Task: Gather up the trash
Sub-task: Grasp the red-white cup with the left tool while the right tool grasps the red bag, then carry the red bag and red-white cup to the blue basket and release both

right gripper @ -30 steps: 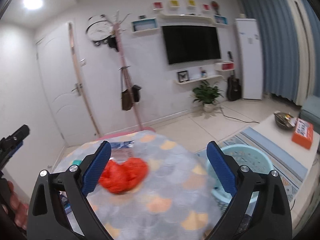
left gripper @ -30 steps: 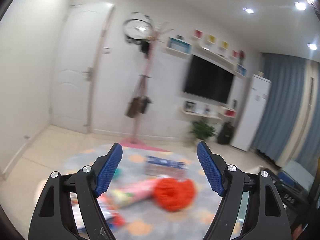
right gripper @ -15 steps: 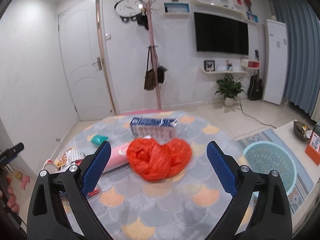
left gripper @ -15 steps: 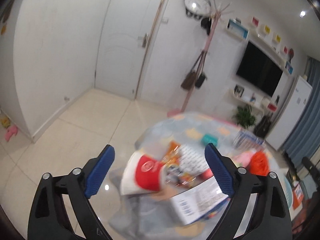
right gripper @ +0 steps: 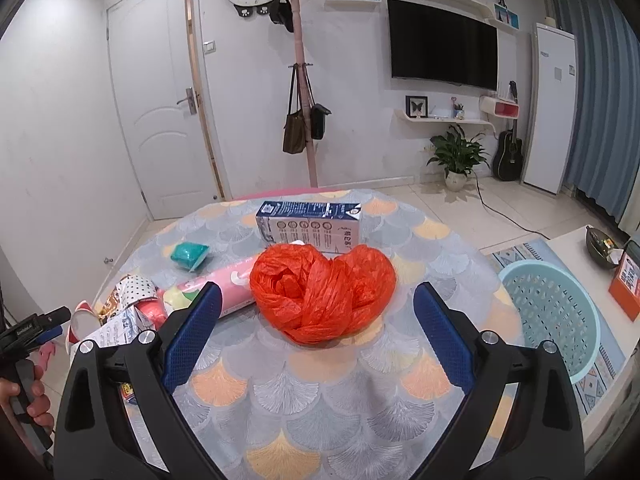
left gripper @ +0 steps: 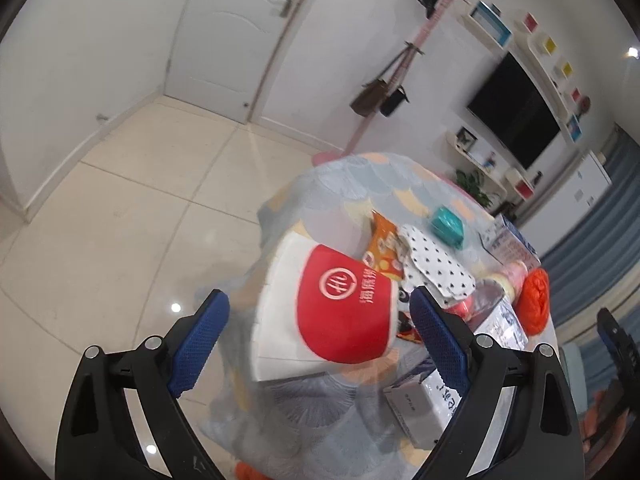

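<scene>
A round table [right gripper: 320, 412] with a scale-patterned cloth holds trash. A crumpled orange plastic bag [right gripper: 322, 290] lies mid-table, just ahead of my open, empty right gripper [right gripper: 318, 338]. Behind it lies a blue-and-white carton [right gripper: 310, 228], with a pink tube [right gripper: 218, 286] and a teal packet [right gripper: 189, 255] to the left. My open, empty left gripper [left gripper: 320, 342] hovers over the table's left edge, above a red-and-white paper cup [left gripper: 334, 310]. Snack wrappers [left gripper: 384, 246], a dotted paper [left gripper: 436, 264], a small box [left gripper: 424, 408] and the orange bag [left gripper: 534, 300] lie beyond.
A light-blue laundry basket [right gripper: 550, 312] stands on the floor right of the table. A low white table [right gripper: 592, 264] with a bowl and orange box is at far right. A coat rack [right gripper: 302, 80], door and TV line the back wall.
The left gripper swung left and down, from facing the TV wall to hovering over the red cup at the table's edge. The right gripper turned toward the orange bag and moved closer to it.
</scene>
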